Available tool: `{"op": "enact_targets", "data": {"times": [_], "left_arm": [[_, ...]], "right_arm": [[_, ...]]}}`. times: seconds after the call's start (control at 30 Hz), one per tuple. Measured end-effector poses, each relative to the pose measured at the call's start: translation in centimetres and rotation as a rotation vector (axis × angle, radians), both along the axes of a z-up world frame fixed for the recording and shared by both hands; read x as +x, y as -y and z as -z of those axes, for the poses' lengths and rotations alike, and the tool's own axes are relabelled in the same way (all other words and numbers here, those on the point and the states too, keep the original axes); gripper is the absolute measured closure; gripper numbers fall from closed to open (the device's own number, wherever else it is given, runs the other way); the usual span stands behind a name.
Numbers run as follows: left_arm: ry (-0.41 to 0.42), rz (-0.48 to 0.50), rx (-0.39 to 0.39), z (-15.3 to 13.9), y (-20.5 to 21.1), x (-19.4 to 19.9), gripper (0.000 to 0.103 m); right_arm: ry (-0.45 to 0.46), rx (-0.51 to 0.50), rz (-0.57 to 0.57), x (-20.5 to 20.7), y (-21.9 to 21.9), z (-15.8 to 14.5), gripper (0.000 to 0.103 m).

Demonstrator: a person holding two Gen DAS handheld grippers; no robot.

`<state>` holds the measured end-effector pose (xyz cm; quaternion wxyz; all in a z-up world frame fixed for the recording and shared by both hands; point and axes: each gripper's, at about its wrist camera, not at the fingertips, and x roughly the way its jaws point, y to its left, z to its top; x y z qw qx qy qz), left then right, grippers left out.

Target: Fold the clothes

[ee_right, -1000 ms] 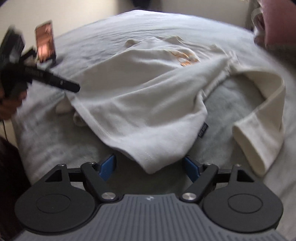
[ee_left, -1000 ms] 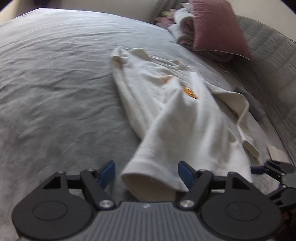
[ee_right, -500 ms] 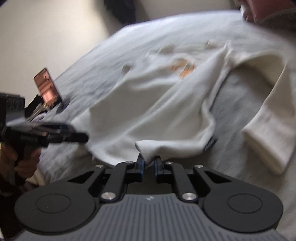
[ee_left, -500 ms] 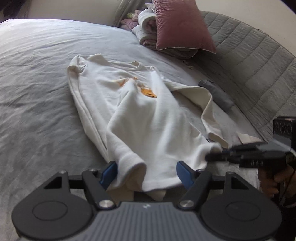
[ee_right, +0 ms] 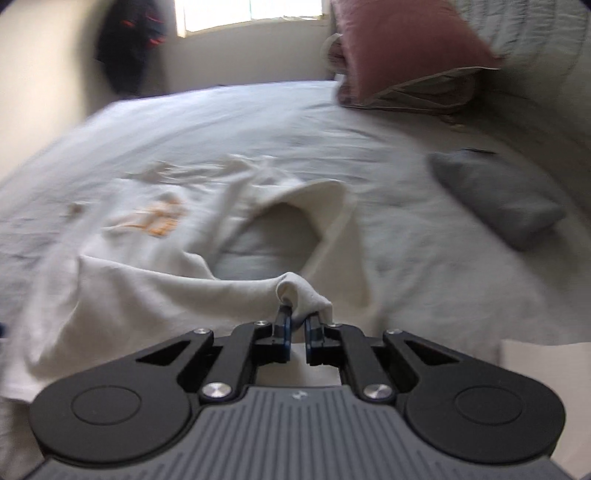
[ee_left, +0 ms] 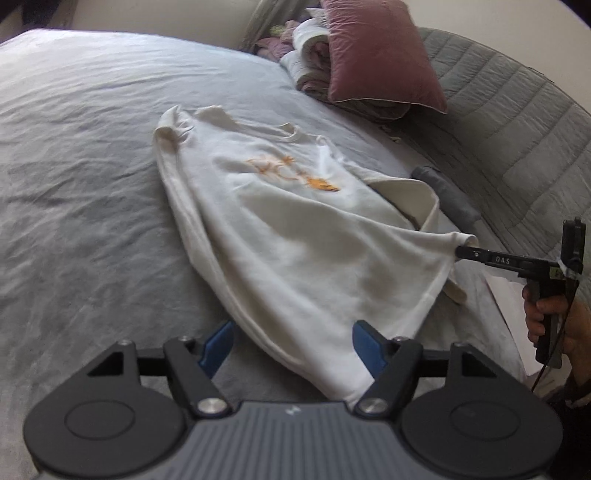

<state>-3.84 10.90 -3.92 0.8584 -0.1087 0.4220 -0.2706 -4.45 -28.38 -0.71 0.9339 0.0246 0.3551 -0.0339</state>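
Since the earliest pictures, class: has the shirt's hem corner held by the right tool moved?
Yes. The right tool has pulled the shirt's corner off the bed, out toward the grey roll.

Soft daylight fills both views. In the right wrist view it comes from a bright, overexposed window [ee_right: 251,13] at the far wall. That view is smeared by motion blur, worst at the left over the cream shirt [ee_right: 147,258] and its orange print. The left wrist view is sharper, with mild softness on the shirt. Fisheye distortion bends the grey bedspread [ee_left: 92,166] and quilted headboard [ee_left: 517,140] at the edges, and the corners go dark.
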Motion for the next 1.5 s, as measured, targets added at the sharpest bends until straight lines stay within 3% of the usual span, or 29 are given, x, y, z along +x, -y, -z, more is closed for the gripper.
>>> {"op": "enact_targets", "data": {"times": [0.23, 0.33, 0.37, 0.47, 0.53, 0.73, 1.03, 1.17, 1.23, 1.3, 1.5], "left_arm": [[-0.128, -0.125, -0.039, 2.0, -0.6, 1.8, 0.061], [-0.130, -0.173, -0.012, 2.2, -0.4, 2.2, 0.084], [-0.129, -0.192, 0.006, 2.1, -0.3, 2.3, 0.098], [-0.149, -0.256, 0.002, 1.9, -0.6, 2.5, 0.099], [-0.107, -0.286, 0.028, 1.2, -0.5, 2.1, 0.099], [0.063, -0.377, 0.181, -1.5, -1.3, 2.0, 0.099], [0.258, -0.660, 0.468, -4.4, -5.7, 3.1, 0.099], [0.228, -0.727, 0.489, -4.5, -7.8, 3.7, 0.096], [0.197, -0.731, 0.446, -4.4, -8.4, 3.5, 0.086], [0.174, -0.703, 0.404, -4.3, -8.2, 3.1, 0.074], [0.124, -0.548, 0.323, -3.6, -4.8, 1.3, 0.066]], "right_arm": [[-0.035, 0.011, 0.017, -0.1, 0.2, 0.7, 0.095], [-0.043, 0.008, 0.005, -0.3, -0.1, 0.6, 0.094], [-0.046, 0.009, 0.005, -0.2, -0.1, 0.7, 0.094], [-0.053, 0.014, 0.003, -0.1, -0.2, 0.8, 0.094], [-0.051, 0.019, -0.004, -0.2, -0.3, 0.7, 0.094], [-0.058, 0.016, -0.016, -0.6, -0.4, 0.8, 0.094], [-0.063, 0.026, -0.012, -0.9, -0.3, 0.9, 0.094], [-0.065, 0.025, -0.010, -0.9, -0.4, 0.9, 0.094], [-0.065, 0.024, -0.010, -0.9, -0.4, 0.9, 0.094], [-0.067, 0.026, -0.010, -0.9, -0.4, 1.0, 0.093], [-0.074, 0.019, -0.011, -0.8, -0.5, 1.1, 0.093]]}}
